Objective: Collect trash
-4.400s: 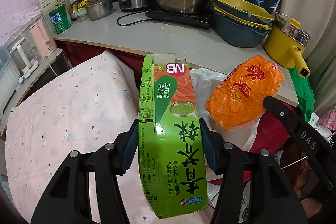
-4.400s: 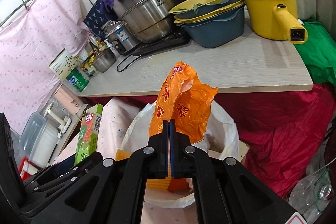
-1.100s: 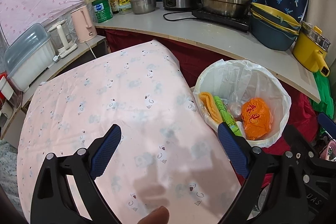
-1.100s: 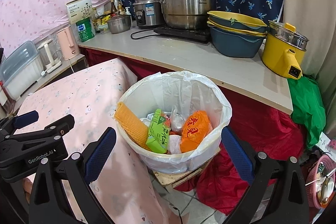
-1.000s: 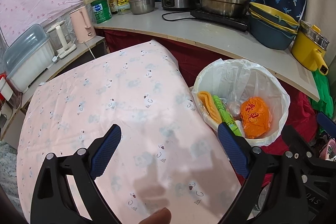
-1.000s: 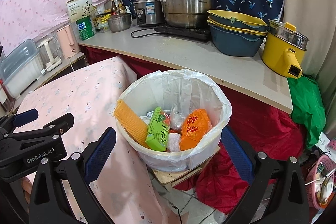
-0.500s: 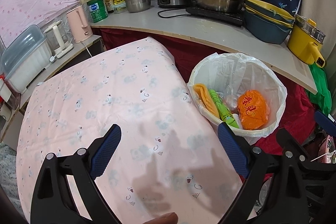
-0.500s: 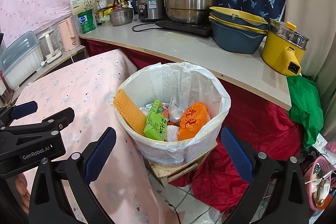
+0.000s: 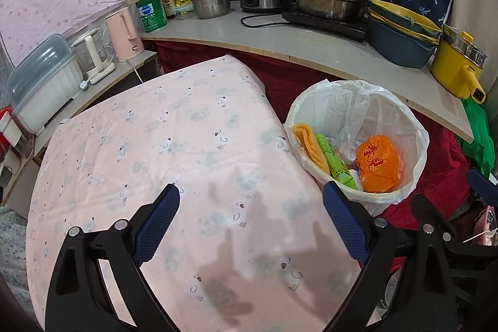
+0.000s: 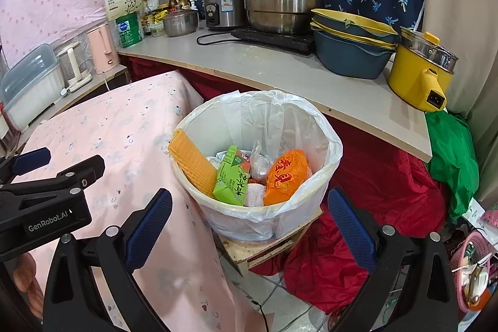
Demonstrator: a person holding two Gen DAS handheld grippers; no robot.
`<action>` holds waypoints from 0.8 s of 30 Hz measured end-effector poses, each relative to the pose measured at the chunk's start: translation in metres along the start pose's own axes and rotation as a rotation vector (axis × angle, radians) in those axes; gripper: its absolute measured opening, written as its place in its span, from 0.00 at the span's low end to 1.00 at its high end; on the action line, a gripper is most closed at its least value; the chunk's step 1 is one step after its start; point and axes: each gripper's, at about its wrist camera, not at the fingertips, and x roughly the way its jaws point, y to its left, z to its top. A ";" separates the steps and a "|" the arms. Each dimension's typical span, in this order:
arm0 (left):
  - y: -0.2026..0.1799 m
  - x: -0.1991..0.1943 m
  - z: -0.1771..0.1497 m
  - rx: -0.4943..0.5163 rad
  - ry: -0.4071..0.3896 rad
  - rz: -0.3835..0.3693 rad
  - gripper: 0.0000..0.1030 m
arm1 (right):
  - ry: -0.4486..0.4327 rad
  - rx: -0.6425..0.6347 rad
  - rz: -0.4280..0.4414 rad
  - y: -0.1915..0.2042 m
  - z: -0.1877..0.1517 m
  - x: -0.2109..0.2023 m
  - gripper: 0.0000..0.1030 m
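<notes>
Your left gripper (image 9: 250, 218) hangs wide and empty over the pink tablecloth (image 9: 162, 145); your right gripper (image 10: 249, 221) is just as wide, holding nothing, aimed at the bin (image 10: 326, 142); the bin lies ahead and right of your left, straight ahead and below your right, so the right is nearer; inside it sit the green carton (image 10: 233, 179), long axis tilted up against the near wall, and the orange bag (image 10: 284, 175) beside it; no loose trash shows on the cloth; the collecting looks done.

Both claws spread wide, holding nothing

The left claw (image 9: 250, 218) hovered with fingers far apart; the right claw (image 10: 249, 221) was equally agape, the left claw's body visible off to its left side.
</notes>
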 end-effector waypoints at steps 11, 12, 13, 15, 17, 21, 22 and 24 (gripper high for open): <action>0.002 0.001 -0.006 0.007 0.008 0.007 0.86 | 0.004 0.000 -0.002 0.000 -0.001 0.000 0.94; 0.002 0.001 -0.006 0.008 0.008 0.009 0.86 | 0.005 0.000 -0.002 -0.001 -0.001 0.001 0.94; 0.002 0.001 -0.006 0.009 0.010 0.008 0.86 | 0.006 0.000 -0.002 -0.001 -0.002 0.002 0.94; 0.002 0.001 -0.007 0.008 0.011 0.008 0.86 | 0.007 0.000 -0.003 -0.001 -0.002 0.003 0.94; 0.001 0.002 -0.007 0.011 0.012 0.008 0.86 | 0.009 0.000 -0.002 -0.002 -0.003 0.004 0.94; 0.000 0.002 -0.007 0.013 0.015 0.008 0.86 | 0.010 0.000 -0.003 -0.001 -0.004 0.005 0.94; 0.001 0.002 -0.007 0.012 0.015 0.009 0.86 | 0.009 0.000 -0.002 -0.001 -0.004 0.005 0.94; 0.001 0.002 -0.008 0.012 0.015 0.009 0.86 | 0.009 0.000 -0.003 -0.001 -0.004 0.005 0.94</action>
